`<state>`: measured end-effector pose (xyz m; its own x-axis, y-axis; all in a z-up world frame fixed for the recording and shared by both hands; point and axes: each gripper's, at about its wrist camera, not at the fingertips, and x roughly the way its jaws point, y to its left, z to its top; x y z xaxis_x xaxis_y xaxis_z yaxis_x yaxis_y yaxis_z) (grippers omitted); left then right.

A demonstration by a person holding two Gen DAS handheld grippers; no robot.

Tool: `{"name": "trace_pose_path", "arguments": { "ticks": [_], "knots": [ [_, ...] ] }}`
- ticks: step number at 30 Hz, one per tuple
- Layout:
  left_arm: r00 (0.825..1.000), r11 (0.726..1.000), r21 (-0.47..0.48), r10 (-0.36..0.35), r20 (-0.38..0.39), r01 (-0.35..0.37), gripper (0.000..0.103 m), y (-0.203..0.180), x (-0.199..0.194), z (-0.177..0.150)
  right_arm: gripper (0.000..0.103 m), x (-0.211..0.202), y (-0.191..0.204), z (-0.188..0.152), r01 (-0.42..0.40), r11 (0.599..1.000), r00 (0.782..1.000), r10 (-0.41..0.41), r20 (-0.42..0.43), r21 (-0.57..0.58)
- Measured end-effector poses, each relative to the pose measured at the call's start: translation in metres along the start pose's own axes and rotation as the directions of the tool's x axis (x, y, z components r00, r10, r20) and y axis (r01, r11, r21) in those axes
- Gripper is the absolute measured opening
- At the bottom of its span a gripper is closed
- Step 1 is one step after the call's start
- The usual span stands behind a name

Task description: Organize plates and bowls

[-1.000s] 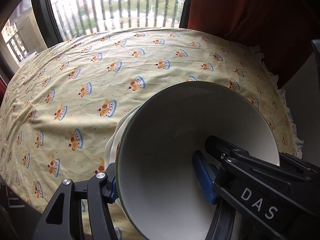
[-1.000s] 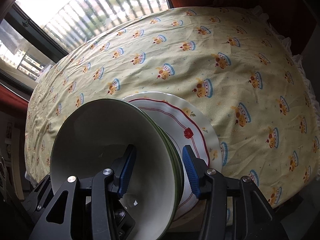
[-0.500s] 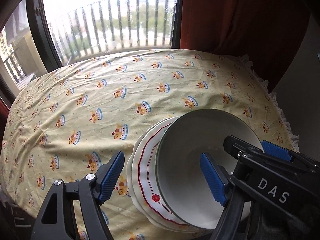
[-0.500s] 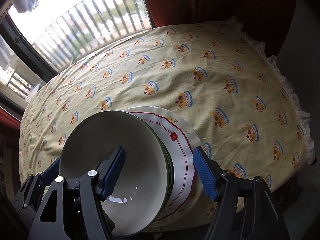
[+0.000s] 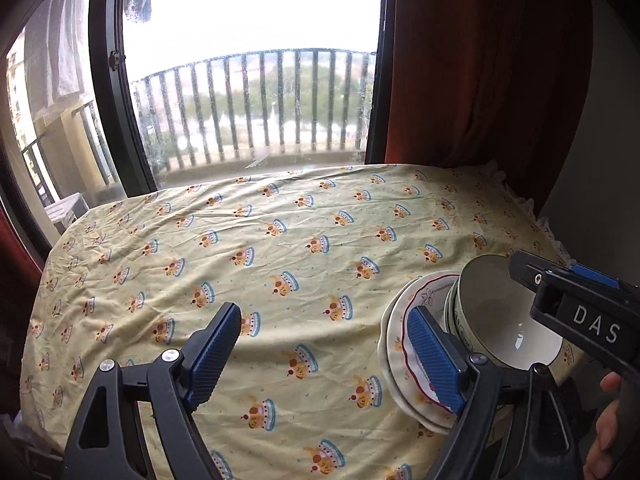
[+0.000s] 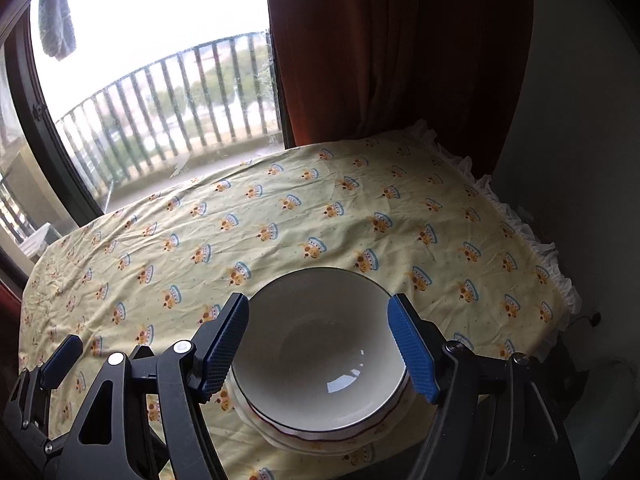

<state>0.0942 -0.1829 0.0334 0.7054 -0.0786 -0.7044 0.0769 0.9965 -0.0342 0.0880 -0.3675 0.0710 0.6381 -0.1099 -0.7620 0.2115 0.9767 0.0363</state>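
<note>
A white bowl with a dark green rim (image 6: 320,344) sits stacked on red-trimmed white plates (image 6: 320,438) near the front edge of the table. In the left wrist view the bowl (image 5: 496,320) and plates (image 5: 404,344) lie at the right. My right gripper (image 6: 318,346) is open, raised above the bowl, fingers to either side, not touching it. My left gripper (image 5: 326,354) is open and empty, to the left of the stack. The right gripper's body (image 5: 576,312) crosses over the bowl in the left view.
The table wears a yellow tablecloth with a crown print (image 5: 280,248) and a ruffled edge (image 6: 556,256). A window with balcony railing (image 5: 256,108) stands behind it, a dark red curtain (image 6: 384,48) at the back right.
Both grippers let go of the bowl, opened and pulled back and up. The bowl now rests on the plates, and more of the table and window shows.
</note>
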Motion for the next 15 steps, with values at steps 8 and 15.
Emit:
{"name": "trace_pose_path", "arguments": {
  "ticks": [8,15],
  "knots": [
    [0.997,0.995,-0.067,0.076,0.033,-0.074,0.091,0.101,-0.021,-0.030,0.078,-0.014,0.078,-0.045,-0.062,0.997,0.998,0.063,0.024,-0.044],
    [0.986,0.981,-0.138,0.151,0.074,-0.140,0.097,0.152,-0.034,-0.062,0.085,-0.018,0.113,-0.083,-0.082,0.986,0.991,0.096,0.089,-0.147]
  ]
}}
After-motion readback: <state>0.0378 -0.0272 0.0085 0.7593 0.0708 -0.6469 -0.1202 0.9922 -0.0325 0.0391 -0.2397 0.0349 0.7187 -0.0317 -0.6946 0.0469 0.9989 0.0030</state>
